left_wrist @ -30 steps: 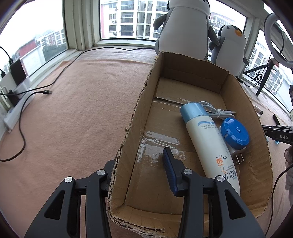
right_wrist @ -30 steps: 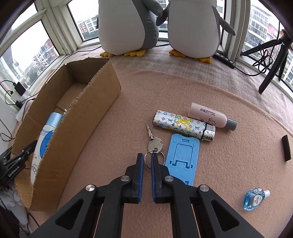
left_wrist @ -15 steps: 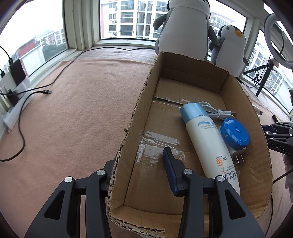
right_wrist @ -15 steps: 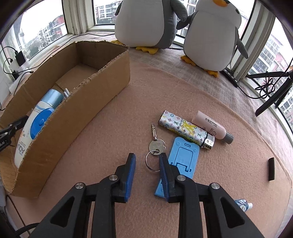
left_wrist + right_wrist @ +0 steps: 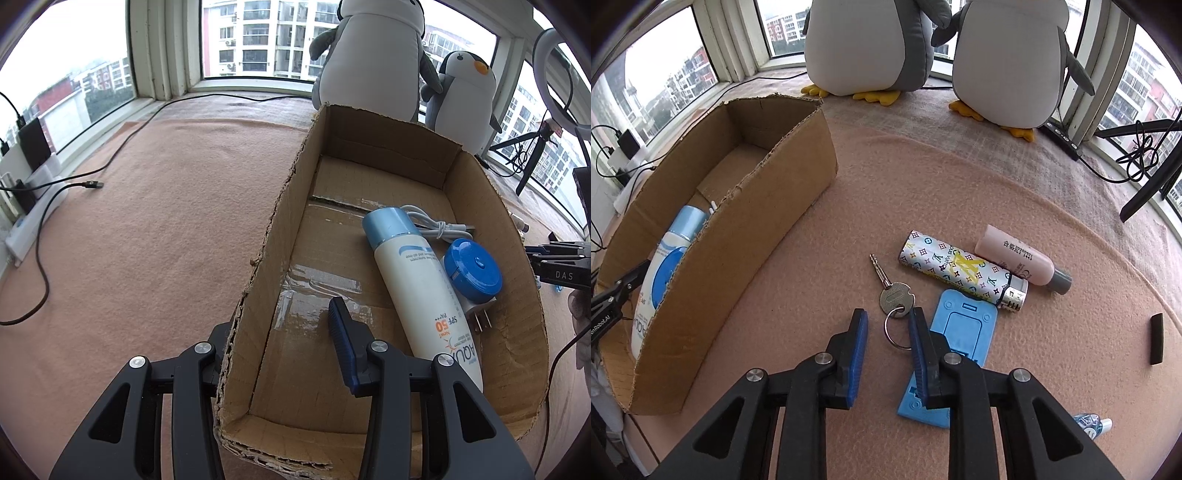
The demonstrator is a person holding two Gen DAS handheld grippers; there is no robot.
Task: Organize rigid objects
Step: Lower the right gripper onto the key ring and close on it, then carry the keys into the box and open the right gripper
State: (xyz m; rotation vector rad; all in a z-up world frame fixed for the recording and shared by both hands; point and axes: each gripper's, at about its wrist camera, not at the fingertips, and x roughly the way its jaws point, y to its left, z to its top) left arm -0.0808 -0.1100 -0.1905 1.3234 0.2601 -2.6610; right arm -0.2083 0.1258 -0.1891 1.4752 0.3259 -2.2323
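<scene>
A silver key [image 5: 894,295] on a ring lies on the pink mat. My right gripper [image 5: 888,317] is open low over it, with the ring between the pads and close to the right finger [image 5: 918,332]. A blue phone stand [image 5: 960,332], a patterned tube [image 5: 960,269] and a pink bottle [image 5: 1019,262] lie just right of the key. My left gripper [image 5: 277,321] is open and straddles the near left wall of the cardboard box [image 5: 388,144]. In the box are a sunscreen bottle [image 5: 417,280], a blue round charger [image 5: 472,269] and a white cable [image 5: 439,229].
Two plush penguins [image 5: 868,44] stand at the window behind the box. A small blue bottle [image 5: 1091,424] and a black block [image 5: 1156,338] lie to the right. A tripod [image 5: 1145,184] stands far right. Cables [image 5: 110,162] and a power strip [image 5: 33,218] run along the left.
My right gripper went from nearly shut to open and moved lower over the key ring. The left gripper and the box have not moved.
</scene>
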